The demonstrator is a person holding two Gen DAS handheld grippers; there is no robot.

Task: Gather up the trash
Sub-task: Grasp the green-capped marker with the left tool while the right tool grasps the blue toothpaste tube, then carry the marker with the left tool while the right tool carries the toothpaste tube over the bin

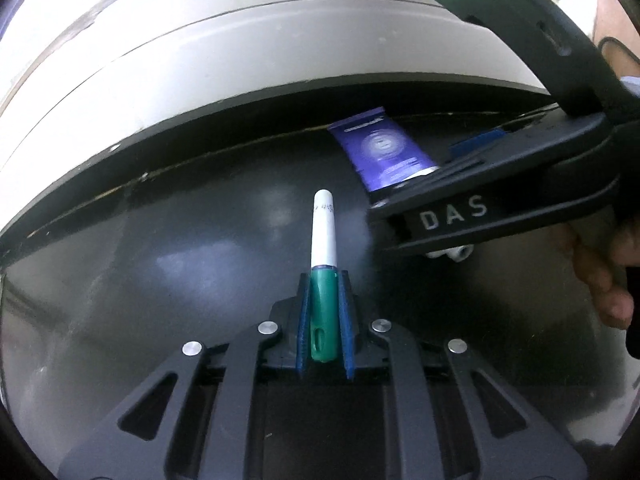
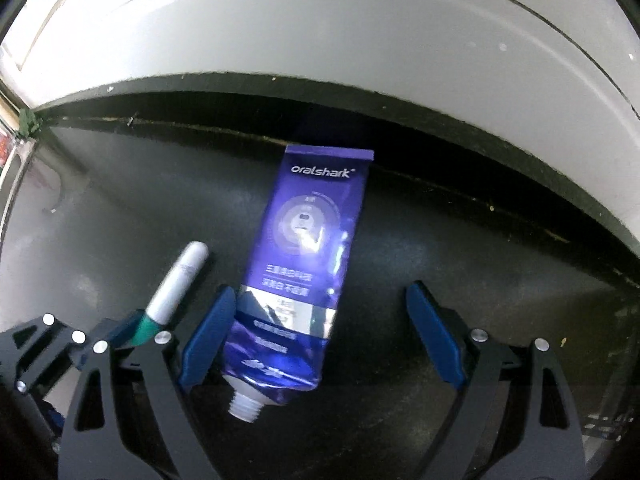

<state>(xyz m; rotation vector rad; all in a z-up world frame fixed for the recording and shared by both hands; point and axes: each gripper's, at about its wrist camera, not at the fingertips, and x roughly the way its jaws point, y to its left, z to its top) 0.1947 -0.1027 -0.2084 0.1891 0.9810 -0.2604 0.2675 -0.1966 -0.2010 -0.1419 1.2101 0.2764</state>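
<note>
Closest to my left lens, the left gripper (image 1: 325, 320) has its jaws clamped on the green cap end of a marker pen (image 1: 322, 268), blue pads pressing it from both sides. Its white barrel sticks out ahead of the fingertips over the dark desk (image 1: 160, 272), pointing toward the desk's far edge. From the right wrist view the same pen (image 2: 176, 280) shows at the lower left, gripped in that other tool.

Just to the pen's right lies a purple toothpaste tube (image 2: 300, 264), flat on the desk, its crimped tail nearly touching the far edge and its white threaded neck, with no cap on it, pointing back at me. I have the right gripper (image 2: 320, 340) straddling the tube's neck end with its jaws wide open. One blue pad (image 2: 208, 336) sits just beside the tube's left shoulder; whether it touches, I cannot tell. The opposite pad stands well clear on the right.

Beyond the far edge of the desk runs a pale wall panel (image 1: 200, 64). A hand (image 1: 600, 276) grips the right tool's handle at the right of the left view.
</note>
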